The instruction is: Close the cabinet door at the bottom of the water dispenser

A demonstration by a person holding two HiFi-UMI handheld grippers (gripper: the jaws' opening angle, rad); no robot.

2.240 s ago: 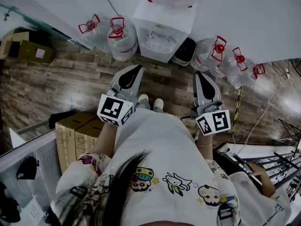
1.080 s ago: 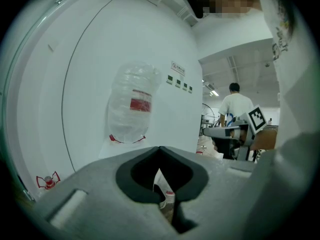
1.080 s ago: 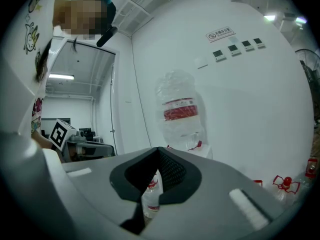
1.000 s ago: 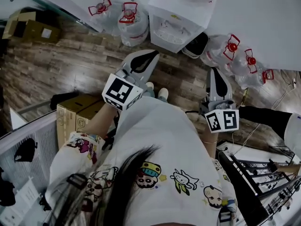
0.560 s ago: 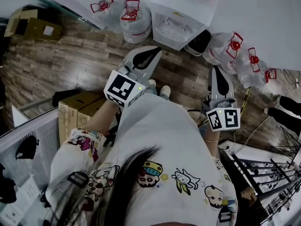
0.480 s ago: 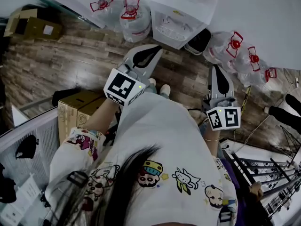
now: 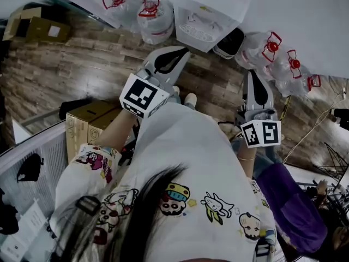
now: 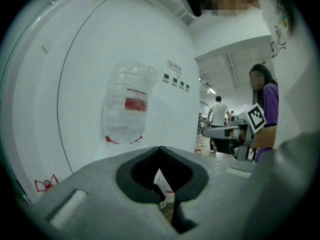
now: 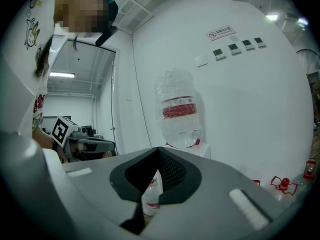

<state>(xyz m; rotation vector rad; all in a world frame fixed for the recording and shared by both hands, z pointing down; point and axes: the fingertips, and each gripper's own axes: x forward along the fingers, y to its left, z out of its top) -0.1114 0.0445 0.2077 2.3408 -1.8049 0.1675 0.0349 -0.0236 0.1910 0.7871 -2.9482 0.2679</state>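
The person wears a loose white short-sleeved shirt [image 7: 185, 157] printed with small coloured cartoon figures [image 7: 217, 207] over the body and sleeves, with long dark hair [image 7: 143, 217] lying on it, and pale shoes [image 7: 190, 99]. The left gripper [image 7: 184, 51] and right gripper [image 7: 252, 76] are smooth grey shells with a black padded hollow between the jaws, each carrying a white cube [image 7: 143, 95] with black square markers at its rear

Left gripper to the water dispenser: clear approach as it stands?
Likely yes. The left gripper, shut and empty, points at the water dispenser with only floor between; water bottles stand to the sides. The bottom door itself isn't in view.
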